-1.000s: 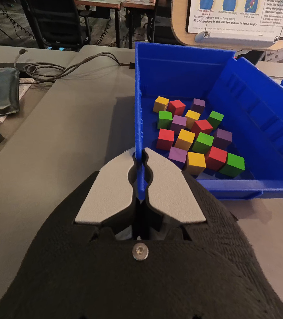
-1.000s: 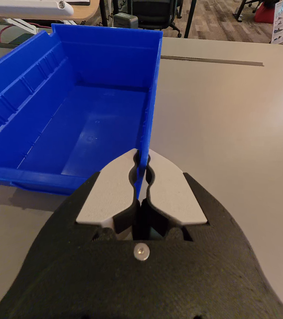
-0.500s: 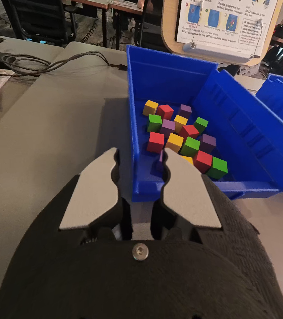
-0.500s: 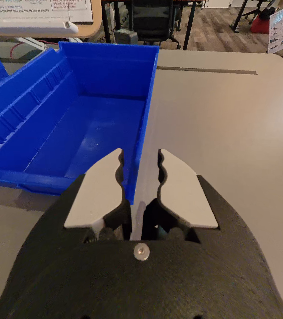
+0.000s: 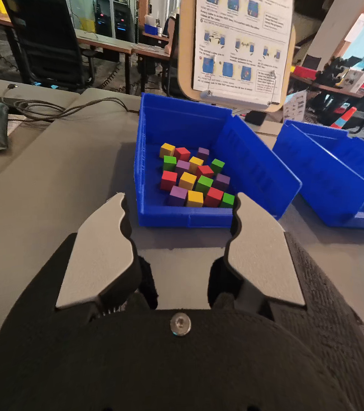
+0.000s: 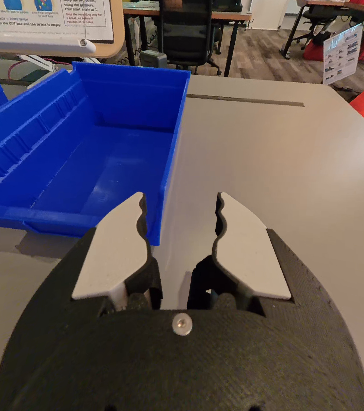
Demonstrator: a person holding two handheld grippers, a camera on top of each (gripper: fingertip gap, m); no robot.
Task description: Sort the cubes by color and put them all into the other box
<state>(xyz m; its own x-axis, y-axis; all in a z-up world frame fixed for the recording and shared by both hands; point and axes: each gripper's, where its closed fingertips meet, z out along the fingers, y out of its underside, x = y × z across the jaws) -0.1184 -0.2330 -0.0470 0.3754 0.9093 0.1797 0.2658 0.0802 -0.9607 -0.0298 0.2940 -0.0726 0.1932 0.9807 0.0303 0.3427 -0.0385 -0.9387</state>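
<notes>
Cubes (image 5: 193, 178) lie in the blue bin (image 5: 183, 219) just ahead of our left gripper (image 5: 180, 200), spread wide, empty. Our right gripper (image 6: 180, 200), also wide, probably clears the empty bin (image 6: 172, 155).

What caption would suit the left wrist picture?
Open left gripper hovering before a blue bin of colored cubes, second blue bin beside it.

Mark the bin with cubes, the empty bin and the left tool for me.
Bin with cubes (image 5: 185, 219): left wrist view, on its near front wall.
Empty bin (image 6: 132, 100): right wrist view, on its far end wall.
Left tool (image 5: 180, 196): left wrist view, midway between its open fingertips.
</notes>
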